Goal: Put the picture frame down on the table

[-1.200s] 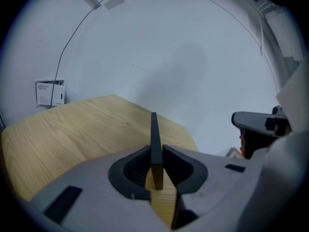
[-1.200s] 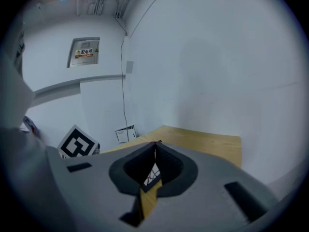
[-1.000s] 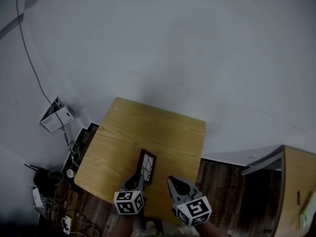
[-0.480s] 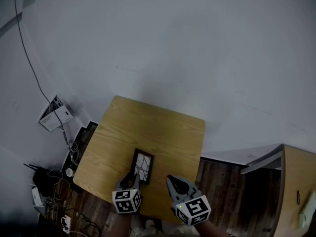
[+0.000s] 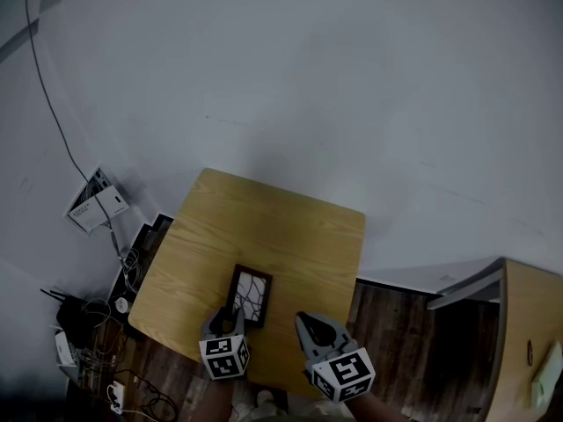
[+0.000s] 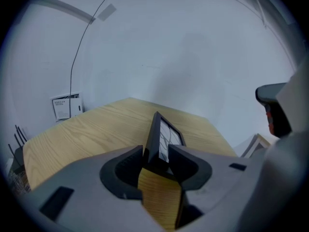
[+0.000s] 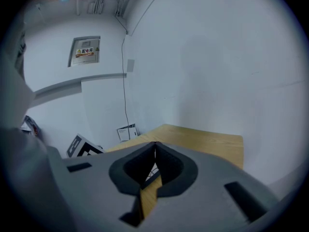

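Finds the picture frame (image 5: 248,295) over the near part of the wooden table (image 5: 290,227), face up, its near edge pinched between the jaws of the left gripper (image 5: 231,320); cannot confirm contact with the tabletop. Records the right gripper (image 5: 310,328) just beside it, jaws pressed together on nothing.

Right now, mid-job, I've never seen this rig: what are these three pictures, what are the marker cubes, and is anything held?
No robot: a person carries a two-jaw gripper in each hand, and the marker cubes are part of them. The head view looks down from the person's head onto a wooden table. The other two pictures come from cameras riding on each gripper, looking along its jaws. The left gripper is clamped on the near end of a dark picture frame. The right gripper is shut on nothing.
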`<state>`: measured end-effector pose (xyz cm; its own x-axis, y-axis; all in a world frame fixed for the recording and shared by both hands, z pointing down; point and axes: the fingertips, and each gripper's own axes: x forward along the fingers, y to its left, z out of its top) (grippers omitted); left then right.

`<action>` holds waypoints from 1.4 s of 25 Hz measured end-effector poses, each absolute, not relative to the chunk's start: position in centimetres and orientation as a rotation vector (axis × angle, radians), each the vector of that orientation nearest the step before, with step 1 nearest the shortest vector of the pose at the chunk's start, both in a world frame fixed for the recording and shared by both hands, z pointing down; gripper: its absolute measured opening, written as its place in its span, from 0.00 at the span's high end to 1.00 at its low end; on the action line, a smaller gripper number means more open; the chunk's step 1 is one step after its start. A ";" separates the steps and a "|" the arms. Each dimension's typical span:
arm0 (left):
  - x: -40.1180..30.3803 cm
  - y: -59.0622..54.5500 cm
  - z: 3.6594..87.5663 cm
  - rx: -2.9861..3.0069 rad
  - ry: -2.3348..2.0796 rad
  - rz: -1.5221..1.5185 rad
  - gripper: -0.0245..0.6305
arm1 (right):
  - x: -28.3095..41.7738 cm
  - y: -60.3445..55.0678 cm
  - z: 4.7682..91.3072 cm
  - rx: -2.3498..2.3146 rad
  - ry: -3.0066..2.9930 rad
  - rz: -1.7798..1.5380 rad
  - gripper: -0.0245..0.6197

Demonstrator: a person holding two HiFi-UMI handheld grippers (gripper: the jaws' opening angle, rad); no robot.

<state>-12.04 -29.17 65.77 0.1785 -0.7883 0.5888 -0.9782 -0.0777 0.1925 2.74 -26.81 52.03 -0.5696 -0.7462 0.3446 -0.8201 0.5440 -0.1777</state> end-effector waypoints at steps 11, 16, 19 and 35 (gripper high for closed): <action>-13.4 -29.0 67.7 1.819 -1.701 0.479 0.73 | 2.6 -26.9 52.3 1.307 -2.549 0.483 0.96; -14.3 -28.5 68.7 1.784 -1.739 0.540 0.84 | 2.4 -26.8 52.2 1.309 -2.552 0.484 0.96; -14.4 -28.3 68.6 1.772 -1.743 0.511 0.84 | 2.4 -26.8 52.3 1.309 -2.550 0.487 0.96; -14.1 -25.5 62.2 1.886 -1.718 0.355 0.93 | 1.4 -24.0 50.8 1.338 -2.568 0.453 0.96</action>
<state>-14.06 -25.47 62.23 0.1443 -0.8265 0.5441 -0.9745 -0.0234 0.2229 1.39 -24.04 50.83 -0.5656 -0.7590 0.3225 -0.8236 0.5403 -0.1728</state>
